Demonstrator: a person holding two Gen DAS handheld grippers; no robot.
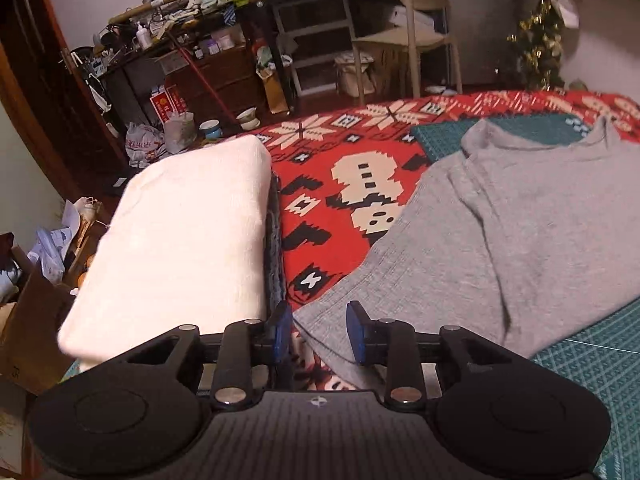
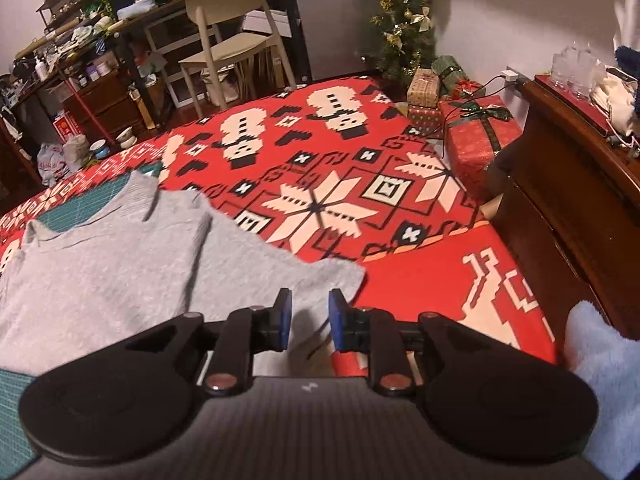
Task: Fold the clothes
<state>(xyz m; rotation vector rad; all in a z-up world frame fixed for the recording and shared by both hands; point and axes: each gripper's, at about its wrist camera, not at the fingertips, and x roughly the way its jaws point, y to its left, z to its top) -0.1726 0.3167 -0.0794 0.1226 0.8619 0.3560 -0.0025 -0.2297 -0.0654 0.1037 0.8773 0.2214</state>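
Left wrist view, left to right: cluttered floor and a shelving unit [image 1: 188, 20] at 10 to 11 o'clock, a folded cream garment [image 1: 180, 240] lying at 9 o'clock with a dark folded edge under its right side, red patterned blanket [image 1: 344, 184] on the bed in the centre, grey shirt [image 1: 512, 232] spread flat from 1 to 4 o'clock, its collar at 1 o'clock over a teal mat [image 1: 600, 364]. A beige chair [image 1: 416, 20] stands at 12 o'clock beyond the bed. Left tongs [image 1: 320, 332] at 6 o'clock, blue pads apart with a clear gap, parted over the shirt's near hem edge; pads not pressing the cloth, nothing gripped. Right wrist view, left to right: the grey shirt [image 2: 120, 272] fills 8 to 10 o'clock, its sleeve [image 2: 312, 276] reaching out to centre and ending just beyond the tongs; teal mat [image 2: 88, 200] shows at the collar. Right tongs [image 2: 310, 320] at 6 o'clock, pads parted a little, sleeve cloth lying below the gap, not pinched. Red blanket [image 2: 332, 168] runs 11 to 3 o'clock, small Christmas tree [image 2: 404, 28] at 1 o'clock, wrapped gift boxes [image 2: 472, 136] at 2 o'clock, dark wooden dresser [image 2: 568, 184] at 3 o'clock, pale blue fuzzy sleeve [image 2: 600, 352] at 4 o'clock.
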